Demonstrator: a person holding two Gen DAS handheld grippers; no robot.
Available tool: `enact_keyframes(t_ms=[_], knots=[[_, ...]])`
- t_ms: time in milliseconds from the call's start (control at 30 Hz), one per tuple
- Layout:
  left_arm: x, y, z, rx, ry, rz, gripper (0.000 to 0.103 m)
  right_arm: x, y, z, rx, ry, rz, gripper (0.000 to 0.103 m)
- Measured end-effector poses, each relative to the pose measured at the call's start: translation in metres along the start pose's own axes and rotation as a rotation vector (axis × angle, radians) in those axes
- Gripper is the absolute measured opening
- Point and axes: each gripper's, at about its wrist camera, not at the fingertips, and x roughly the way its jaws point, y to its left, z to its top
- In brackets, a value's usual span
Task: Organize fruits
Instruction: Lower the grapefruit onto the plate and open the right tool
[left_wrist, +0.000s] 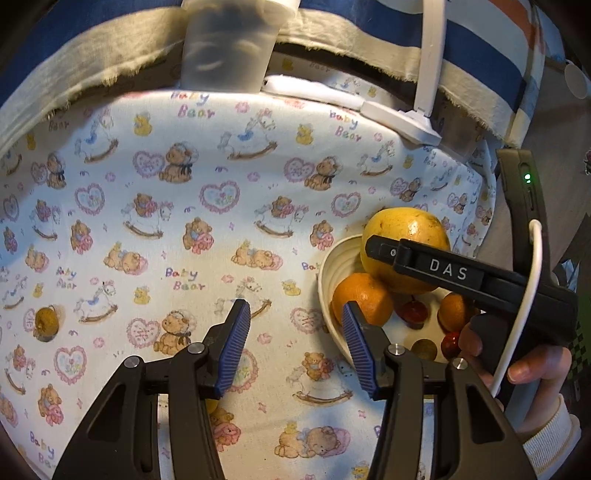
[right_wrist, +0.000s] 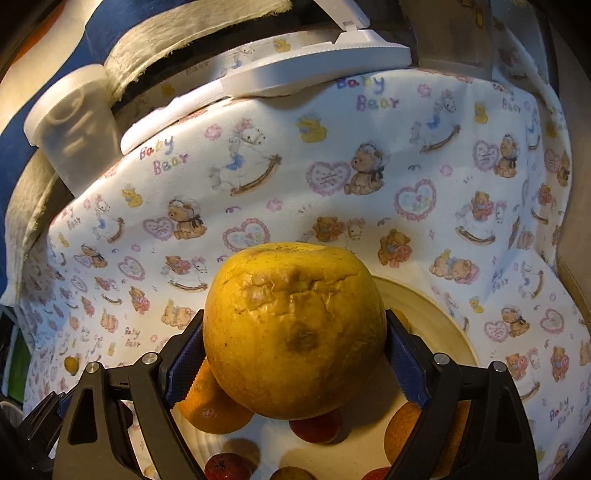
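Note:
My right gripper (right_wrist: 295, 321) is shut on a large yellow citrus fruit (right_wrist: 295, 332), with one blue pad pressed against each side. The fruit is over a cream ribbed bowl (right_wrist: 443, 306), right above an orange (right_wrist: 210, 410); whether they touch I cannot tell. In the left wrist view the bowl (left_wrist: 330, 269) holds two oranges (left_wrist: 364, 297), small red fruits (left_wrist: 413, 312) and the yellow fruit (left_wrist: 406, 229). My left gripper (left_wrist: 295, 310) stands open to the left of the bowl, with only cloth between its fingers. A small brownish fruit (left_wrist: 46, 323) lies on the cloth far left.
A bear-print cloth (left_wrist: 184, 221) covers the surface. At the back stand a translucent plastic container (left_wrist: 229, 48) and a white stand with a flat base (left_wrist: 402, 118), in front of a striped blanket. A person's hand (left_wrist: 535, 369) holds the right gripper's handle.

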Motion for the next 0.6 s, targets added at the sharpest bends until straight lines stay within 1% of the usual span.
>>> enact_keyframes(t_ms=[100,200,300,400,500,600], knots=[[0.002,0.003,0.000,-0.016,0.011,-0.007,0.050,0.000,0.002,-0.002,0.007,0.010,-0.006,0.091],[0.000,0.003,0.000,-0.003,-0.002,0.001,0.050,-0.002,-0.003,-0.001,0.026,0.004,0.032,0.091],[-0.002,-0.002,-0.001,0.024,-0.017,0.015,0.050,-0.007,-0.010,0.001,0.047,0.003,0.044,0.099],[-0.005,-0.006,-0.001,0.052,-0.031,0.018,0.050,-0.016,-0.013,0.001,0.025,-0.015,0.035,0.100],[-0.010,-0.008,0.001,0.074,-0.054,0.025,0.050,-0.034,-0.015,-0.003,-0.011,-0.083,-0.009,0.100],[-0.020,-0.013,0.006,0.109,-0.097,0.062,0.050,-0.070,-0.020,-0.007,-0.027,-0.227,-0.059,0.100]])
